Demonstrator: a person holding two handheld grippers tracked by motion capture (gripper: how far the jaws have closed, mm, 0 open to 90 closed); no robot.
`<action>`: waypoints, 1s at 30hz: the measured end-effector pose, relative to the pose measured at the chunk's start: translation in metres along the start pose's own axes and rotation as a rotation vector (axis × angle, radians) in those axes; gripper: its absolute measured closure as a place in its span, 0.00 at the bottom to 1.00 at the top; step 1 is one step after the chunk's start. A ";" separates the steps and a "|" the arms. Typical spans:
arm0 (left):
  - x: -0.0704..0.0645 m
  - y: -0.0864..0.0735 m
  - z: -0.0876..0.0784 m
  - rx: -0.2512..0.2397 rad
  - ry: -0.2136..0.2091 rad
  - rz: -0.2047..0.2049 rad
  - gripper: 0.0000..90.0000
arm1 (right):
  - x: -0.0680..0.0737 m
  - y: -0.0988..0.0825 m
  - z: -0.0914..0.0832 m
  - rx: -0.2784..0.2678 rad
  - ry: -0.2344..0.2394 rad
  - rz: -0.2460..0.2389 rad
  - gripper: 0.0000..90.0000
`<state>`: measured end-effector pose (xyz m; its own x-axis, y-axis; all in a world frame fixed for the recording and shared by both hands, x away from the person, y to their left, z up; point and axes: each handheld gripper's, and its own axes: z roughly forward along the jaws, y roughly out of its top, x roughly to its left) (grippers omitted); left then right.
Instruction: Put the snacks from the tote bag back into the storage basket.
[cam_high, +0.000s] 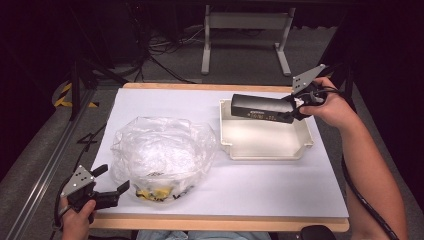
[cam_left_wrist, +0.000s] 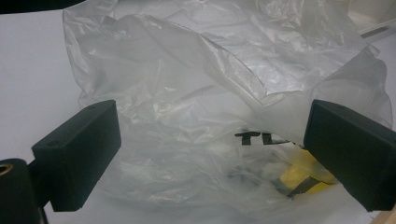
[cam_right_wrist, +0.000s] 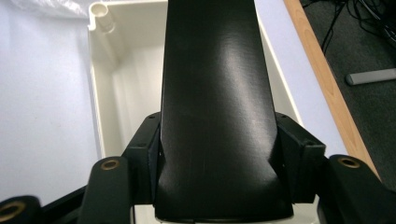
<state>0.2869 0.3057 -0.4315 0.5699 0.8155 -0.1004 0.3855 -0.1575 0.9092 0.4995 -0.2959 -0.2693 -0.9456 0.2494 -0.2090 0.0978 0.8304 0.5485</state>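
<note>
A long black box (cam_high: 262, 108) with small gold print hangs level over the back part of the white tray (cam_high: 305, 145). My right gripper (cam_high: 296, 107) is shut on its right end. In the right gripper view the black box (cam_right_wrist: 215, 107) runs away from me between both pads, above the tray (cam_right_wrist: 105, 84). A crumpled clear plastic bag (cam_high: 160, 152) with yellow and black items at its near edge lies on the left of the table. My left gripper (cam_high: 111, 184) stands open just left of the bag's near corner. Its jaws frame the bag (cam_left_wrist: 201, 93) without touching it.
White paper (cam_high: 280, 185) covers the wooden table, whose front edge (cam_high: 220, 223) lies near me. Beyond the table are a grey floor, cables and a white table frame (cam_high: 245, 30). A metal rail (cam_high: 45, 170) runs along the left side.
</note>
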 end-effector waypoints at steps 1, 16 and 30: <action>0.000 0.000 0.000 0.000 0.000 0.000 0.05 | 0.000 -0.002 0.002 0.000 0.001 -0.009 0.48; 0.001 0.002 0.007 0.011 -0.009 0.008 0.05 | 0.003 -0.021 0.027 0.025 0.070 -0.038 0.48; 0.002 0.006 0.014 0.007 -0.035 0.010 0.05 | 0.002 -0.040 0.047 0.076 0.089 -0.031 0.48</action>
<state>0.3004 0.2989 -0.4319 0.5990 0.7938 -0.1055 0.3847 -0.1697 0.9073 0.5086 -0.3050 -0.3298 -0.9719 0.1808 -0.1505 0.0883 0.8733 0.4790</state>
